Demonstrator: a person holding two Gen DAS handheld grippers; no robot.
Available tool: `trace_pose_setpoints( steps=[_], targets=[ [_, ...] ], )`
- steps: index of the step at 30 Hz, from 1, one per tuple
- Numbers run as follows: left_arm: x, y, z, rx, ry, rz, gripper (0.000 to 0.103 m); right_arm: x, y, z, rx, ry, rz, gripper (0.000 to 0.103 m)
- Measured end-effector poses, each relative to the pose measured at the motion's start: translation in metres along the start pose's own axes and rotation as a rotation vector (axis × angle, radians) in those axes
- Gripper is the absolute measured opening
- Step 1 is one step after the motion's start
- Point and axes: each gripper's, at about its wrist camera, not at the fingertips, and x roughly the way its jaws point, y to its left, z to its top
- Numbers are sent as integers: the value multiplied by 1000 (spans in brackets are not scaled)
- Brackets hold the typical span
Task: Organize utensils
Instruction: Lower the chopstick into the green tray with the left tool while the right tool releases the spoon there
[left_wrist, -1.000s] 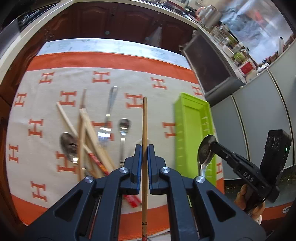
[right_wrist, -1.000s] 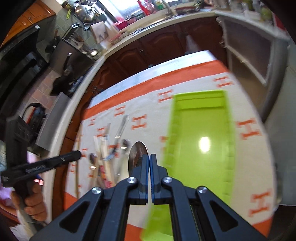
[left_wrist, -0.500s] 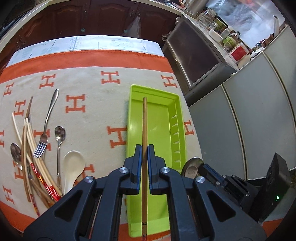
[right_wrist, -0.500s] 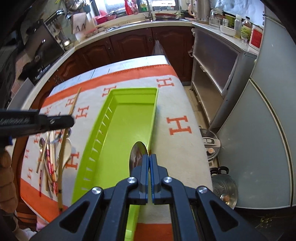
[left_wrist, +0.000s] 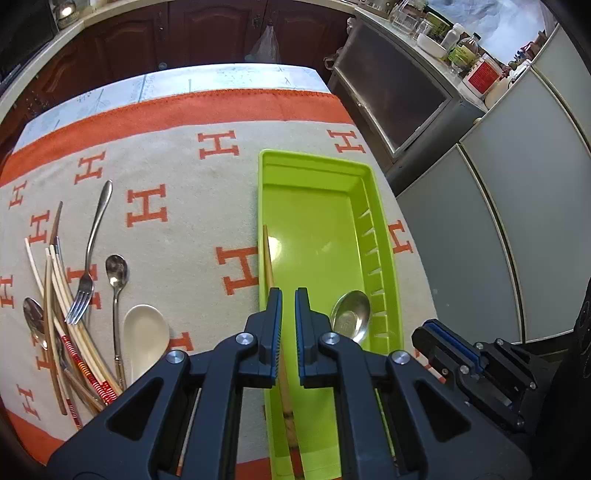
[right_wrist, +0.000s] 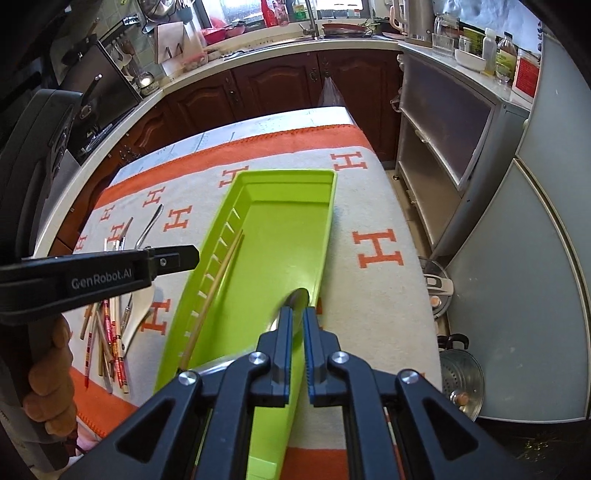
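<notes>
Now both grippers hover over the near end of the green tray (left_wrist: 317, 229), which lies lengthwise on the right side of the cloth (left_wrist: 177, 177) covering the table; it is evidently the collecting place, so each tool brings a utensil to it.

One wooden chopstick (left_wrist: 271, 273) lies inside along the tray's left wall, its thick end toward the near edge. The left gripper (left_wrist: 288, 332) sits directly above it with jaws spread a little, a clear gap on either side of the stick; I judge it has let go, since the stick rests on the tray floor rather than between the pads.

A metal spoon (left_wrist: 351, 314) lies in the tray's near right part, bowl facing up beside the slotted right wall. In the right wrist view the spoon (right_wrist: 295, 299) shows blurred, just ahead of the right gripper (right_wrist: 297, 350), whose jaws stand apart by a narrow gap. Whether a pad touches the handle cannot be told from here, though the spoon seems to rest in the tray.

Left of the tray, the rest waits in a loose heap: chopsticks (left_wrist: 62, 310), a fork (left_wrist: 88, 269), a white spoon (left_wrist: 146, 336) and two more metal spoons. Probably the next step is fetching from that pile.
</notes>
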Motion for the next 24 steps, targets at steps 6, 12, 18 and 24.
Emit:
trace_pose_setpoints(
  steps=[6, 12, 18, 24],
  targets=[
    [-13, 2, -7, 13, -7, 8, 5, -8, 5, -6, 25, -5, 29, 6],
    [-32, 10, -21, 45, -25, 22, 6, -17, 18, -20, 28, 4, 44, 6],
    [-52, 23, -47, 91, -31, 32, 6, -24, 24, -33, 60, 2, 48, 19],
    [-68, 46, -74, 104, -40, 68, 6, -30, 34, -42, 75, 9, 35, 21]
  ],
)
